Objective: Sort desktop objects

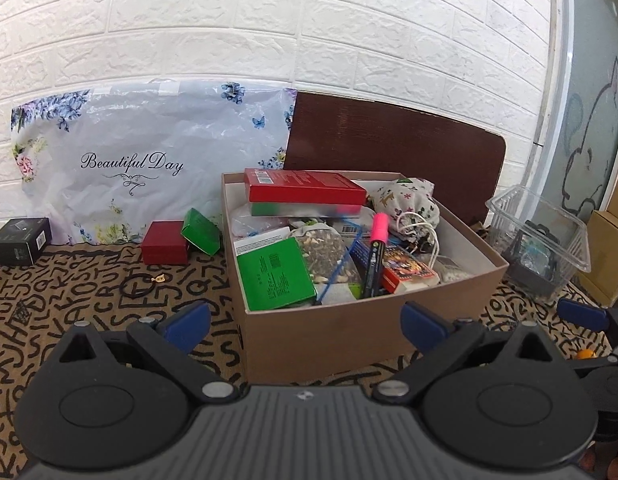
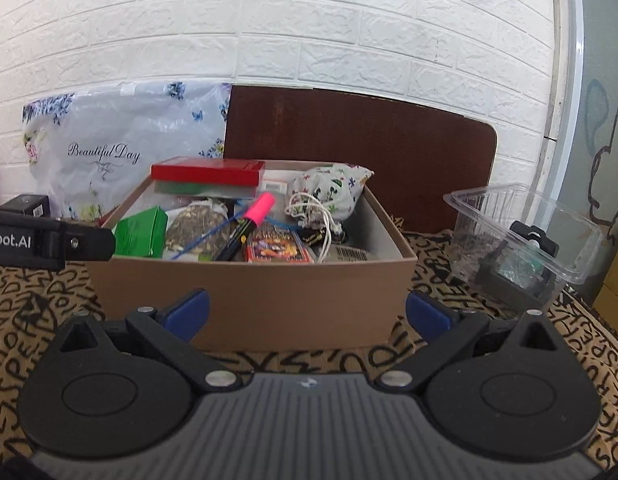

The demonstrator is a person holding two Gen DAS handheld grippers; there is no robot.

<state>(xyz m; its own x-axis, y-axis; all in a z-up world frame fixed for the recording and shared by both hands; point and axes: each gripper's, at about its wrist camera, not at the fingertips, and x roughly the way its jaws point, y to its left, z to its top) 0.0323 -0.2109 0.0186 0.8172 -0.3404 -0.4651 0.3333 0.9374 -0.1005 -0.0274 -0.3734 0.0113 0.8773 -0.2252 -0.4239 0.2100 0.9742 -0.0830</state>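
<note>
Facing the box [image 1: 349,320] from the near edge of the tabletop [image 1: 69,300], both hand-held grippers, left [image 1: 305,326] and right [image 2: 307,314], gape wide and empty. Loose red case [image 1: 163,242] lies far-left, nearer the left one.

1 cardboard box [image 1: 349,336], 1 clear plastic tub [image 1: 539,236], 1 pink marker [image 1: 376,254], 1 drawstring pouch [image 1: 405,204], 1 black box [image 1: 19,242], 1 flowered bag [image 1: 149,152], 1 black ring [image 1: 135,285]; outside the cardboard box, 1 red box [image 1: 165,243] and 1 green box [image 1: 200,232]
</note>
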